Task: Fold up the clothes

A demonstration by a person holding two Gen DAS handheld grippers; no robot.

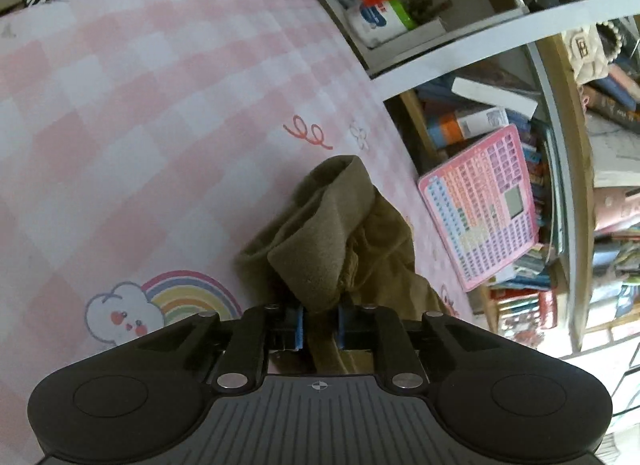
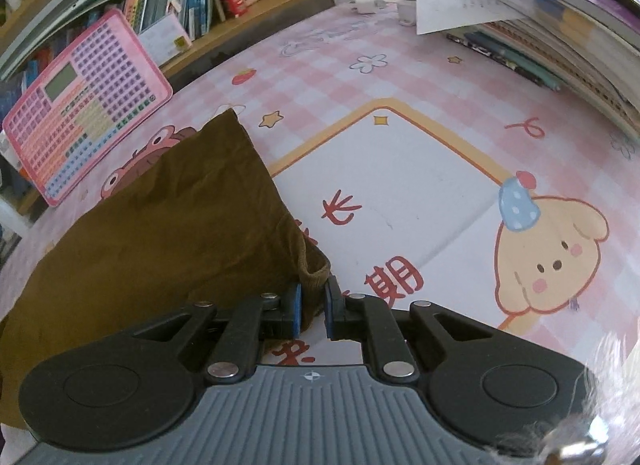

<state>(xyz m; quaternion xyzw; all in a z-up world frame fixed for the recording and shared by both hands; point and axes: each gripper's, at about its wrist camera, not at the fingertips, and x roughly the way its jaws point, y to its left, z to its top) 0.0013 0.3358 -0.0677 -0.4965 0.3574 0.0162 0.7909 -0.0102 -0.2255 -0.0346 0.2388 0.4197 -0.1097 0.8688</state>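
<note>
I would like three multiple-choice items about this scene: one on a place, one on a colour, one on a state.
1. Where does the pink keyboard toy stand?
A. leaning against the bookshelf
B. under the book stack
C. on the garment

2. What colour is the garment?
A. white
B. olive brown
C. red

3. What is the right gripper doing?
A. open over bare table
B. shut on a book
C. shut on the garment

Answers:
1 A, it tilts against the shelf.
2 B, the cloth is olive brown.
3 C, cloth sits between its blue pads.

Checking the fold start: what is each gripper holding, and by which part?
Both hold the olive-brown cloth garment: left gripper on a bunched fold, right gripper on a ribbed corner.
</note>
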